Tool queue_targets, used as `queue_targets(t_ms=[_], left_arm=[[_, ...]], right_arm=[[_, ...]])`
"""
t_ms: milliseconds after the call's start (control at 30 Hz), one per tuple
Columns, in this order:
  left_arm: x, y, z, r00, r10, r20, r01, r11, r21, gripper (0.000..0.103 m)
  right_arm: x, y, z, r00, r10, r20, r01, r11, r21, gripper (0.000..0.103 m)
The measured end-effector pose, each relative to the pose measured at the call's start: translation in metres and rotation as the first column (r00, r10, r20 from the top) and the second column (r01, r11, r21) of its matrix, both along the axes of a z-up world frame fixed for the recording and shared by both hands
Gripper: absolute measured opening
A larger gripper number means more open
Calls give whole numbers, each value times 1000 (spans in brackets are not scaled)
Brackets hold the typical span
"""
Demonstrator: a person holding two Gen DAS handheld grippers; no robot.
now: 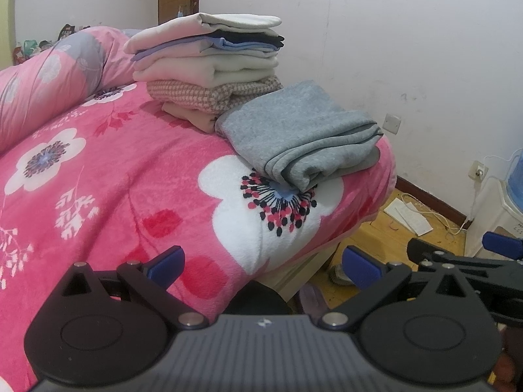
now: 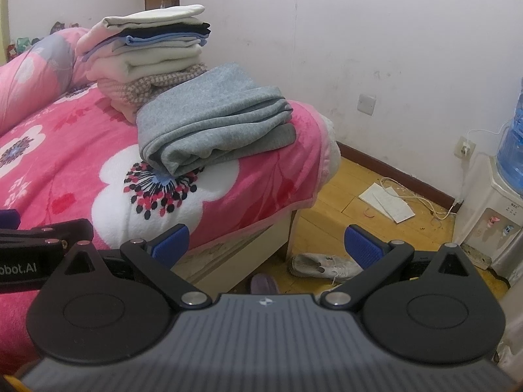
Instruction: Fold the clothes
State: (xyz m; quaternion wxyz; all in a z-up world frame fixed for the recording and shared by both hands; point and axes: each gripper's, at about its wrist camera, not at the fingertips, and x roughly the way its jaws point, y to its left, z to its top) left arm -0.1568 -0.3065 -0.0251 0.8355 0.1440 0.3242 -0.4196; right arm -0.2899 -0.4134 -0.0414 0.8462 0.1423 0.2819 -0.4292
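At the far left a rolled quilt (image 1: 49, 75) in pink and grey lies along the bed, against the wall. Beside it a pink floral blanket (image 1: 130, 176) covers the mattress. Near the bed's far corner stands a stack of folded clothes (image 1: 209, 62): cream on top, dark and blue layers below, a checked piece near the bottom. Just in front, touching the stack's lower edge, a folded grey garment (image 1: 300, 130) rests on the blanket, partly over a large white flower print.

The left gripper (image 1: 263, 266) hangs above the bed's near edge, its blue pads spread wide with nothing between them. The right gripper (image 2: 266, 245) sits just to its right over the bed corner and floor, jaws likewise wide apart and empty.

Further right, on the wooden floor (image 2: 327, 196), lie a white shoe (image 2: 323, 266), some papers (image 2: 387, 207) and a pale cable (image 2: 425, 204). A water dispenser (image 2: 493, 202) stands at the far right, carrying what seems to be a blue bottle (image 2: 513, 143), cut off by the frame edge.
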Motion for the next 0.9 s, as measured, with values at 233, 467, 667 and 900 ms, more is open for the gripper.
queue_targets(t_ms=[233,467,667,900], left_arm=[[0,0,-1,1000,0,1,0,1000,3,103],[0,0,-1,1000,3,4,-3,1000,4,103],[-1,-2,-2,1000,3,6,-3,1000,11,103],[-1,-2,-3,1000,3,9,-3,1000,14,103]], right_arm=[[1,-1,-1,1000,7,-2,-7,1000,5,102],[1,-1,-1,1000,4,-2,-4,1000,7,102],[1,-2,-2,1000,7,-1,-7,1000,9,102],[0,-3,-3,1000,1,-2,-1,1000,12,102]])
